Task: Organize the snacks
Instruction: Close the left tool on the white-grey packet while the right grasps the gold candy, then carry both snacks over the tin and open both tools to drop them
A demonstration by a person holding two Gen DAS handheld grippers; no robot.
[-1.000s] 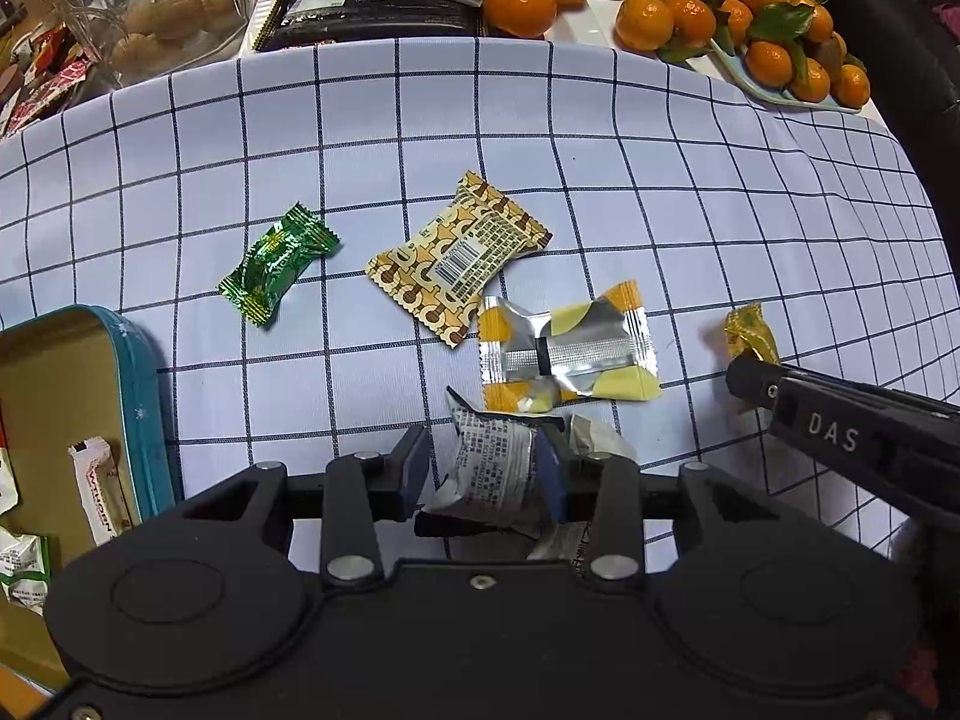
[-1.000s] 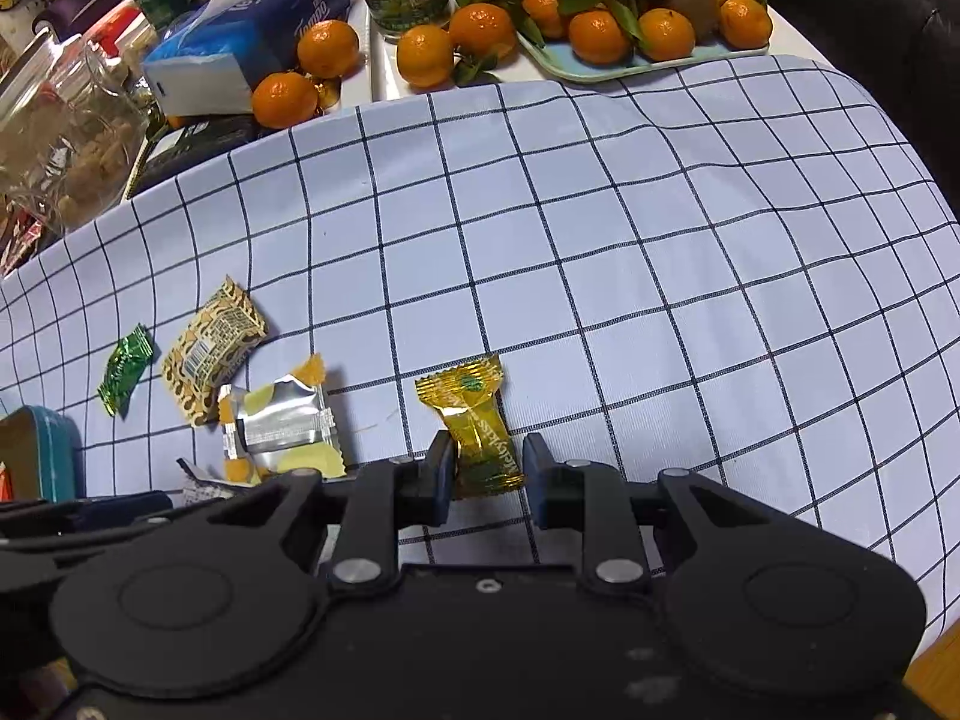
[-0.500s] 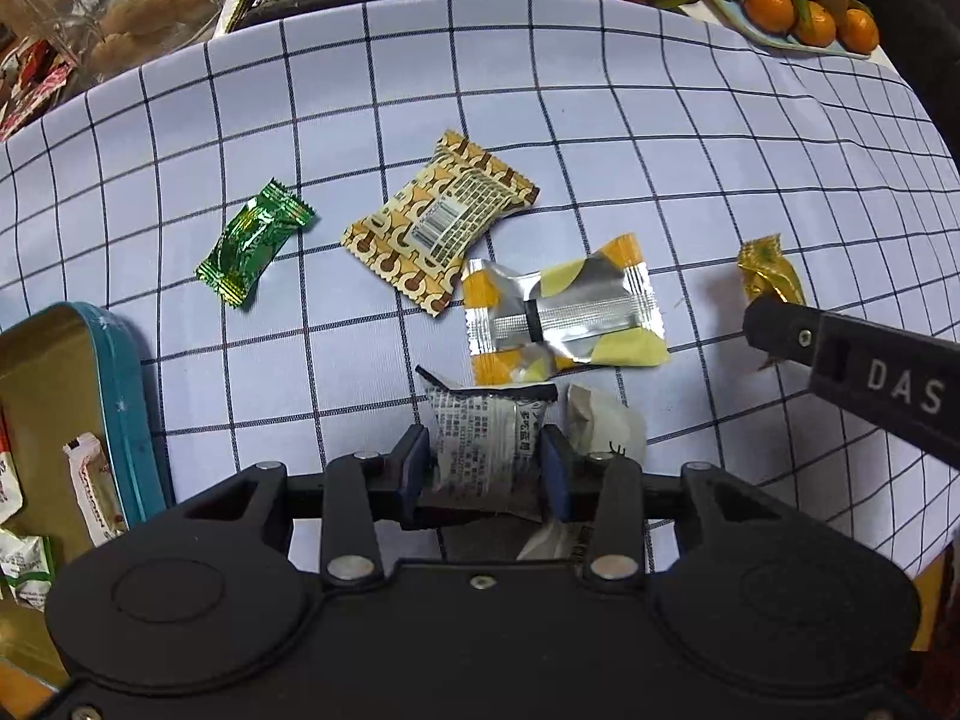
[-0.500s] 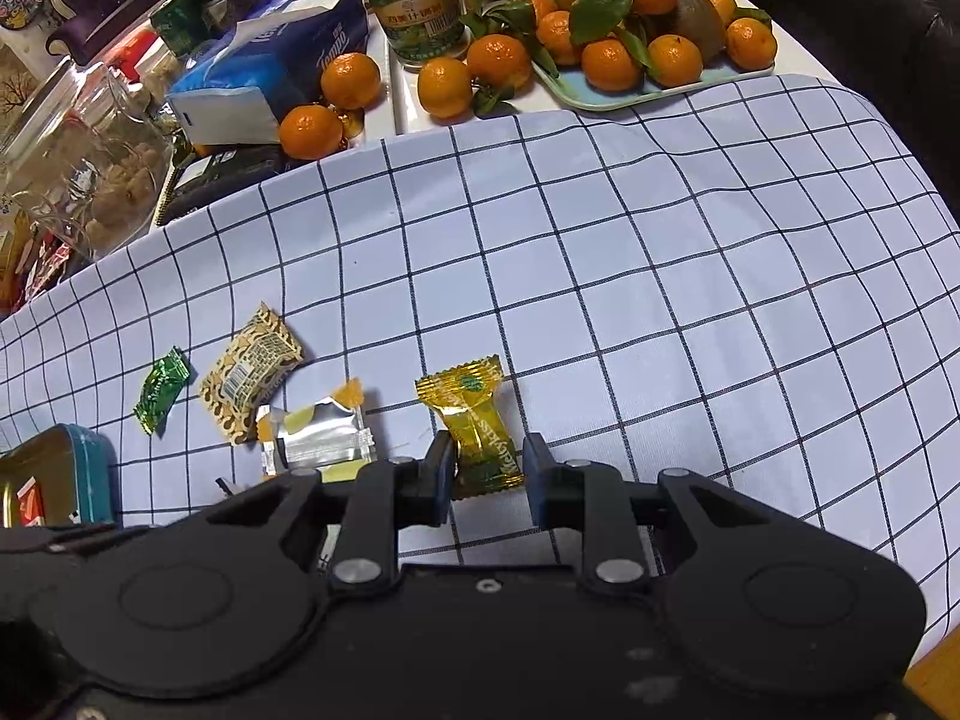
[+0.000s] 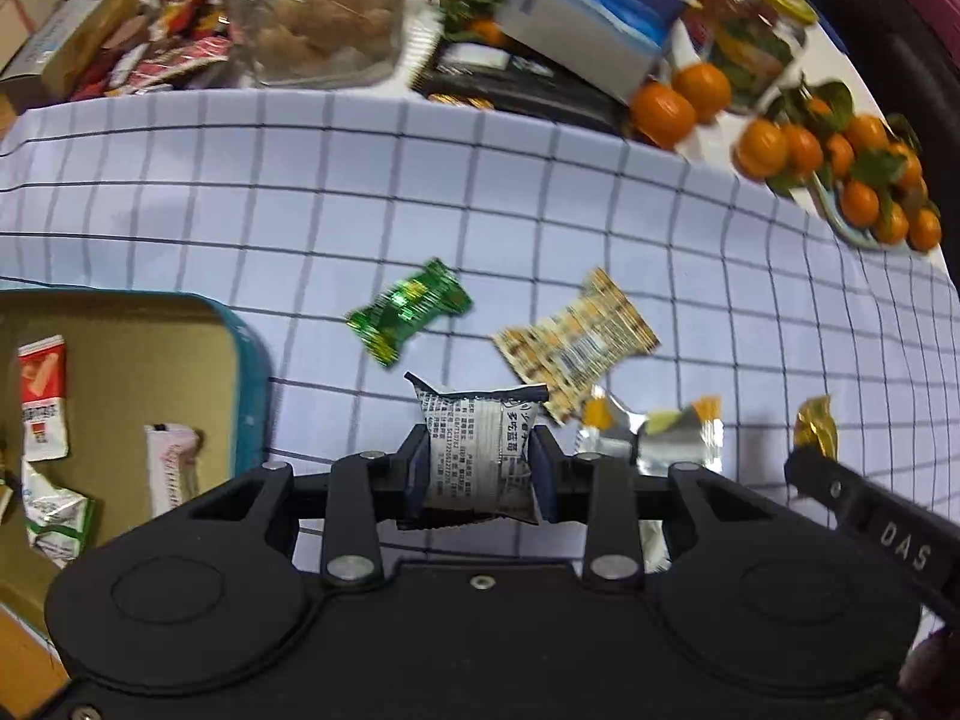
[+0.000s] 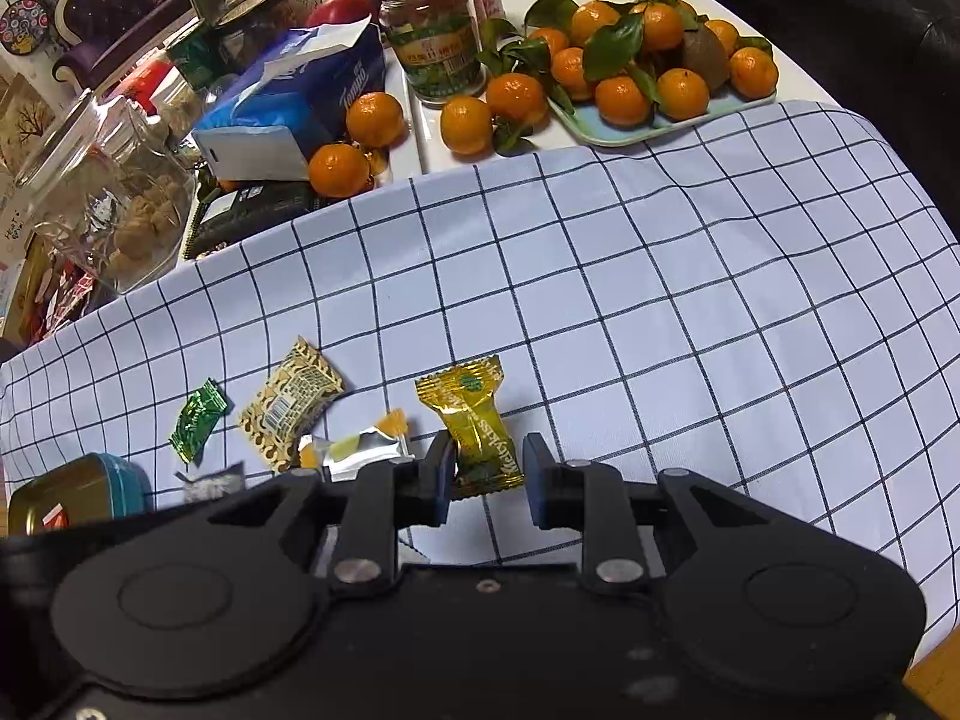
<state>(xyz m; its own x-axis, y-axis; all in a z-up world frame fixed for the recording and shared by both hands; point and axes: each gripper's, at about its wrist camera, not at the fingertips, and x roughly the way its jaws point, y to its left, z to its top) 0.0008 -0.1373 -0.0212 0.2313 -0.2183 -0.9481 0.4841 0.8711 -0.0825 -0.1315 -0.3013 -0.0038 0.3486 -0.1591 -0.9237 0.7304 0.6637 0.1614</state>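
Observation:
My left gripper (image 5: 477, 468) is shut on a white printed snack packet (image 5: 480, 450) and holds it above the checked cloth, right of the teal tin (image 5: 249, 372) that holds several snacks. A green candy (image 5: 411, 309), a brown patterned packet (image 5: 579, 342) and a silver-yellow packet (image 5: 660, 432) lie on the cloth ahead. My right gripper (image 6: 487, 471) has its jaws around a gold candy (image 6: 477, 426), touching its left side with a small gap on the right. The gold candy also shows in the left wrist view (image 5: 816, 426).
Behind the cloth stand a glass jar of nuts (image 6: 120, 180), a blue tissue pack (image 6: 294, 102), a green-lidded jar (image 6: 435, 30), loose tangerines (image 6: 375, 117) and a tray of tangerines (image 6: 636, 126). The table edge is at the right (image 6: 936, 654).
My left gripper has lifted the white packet off the cloth and swung left toward the tin. My right gripper's jaws have widened slightly around the gold candy.

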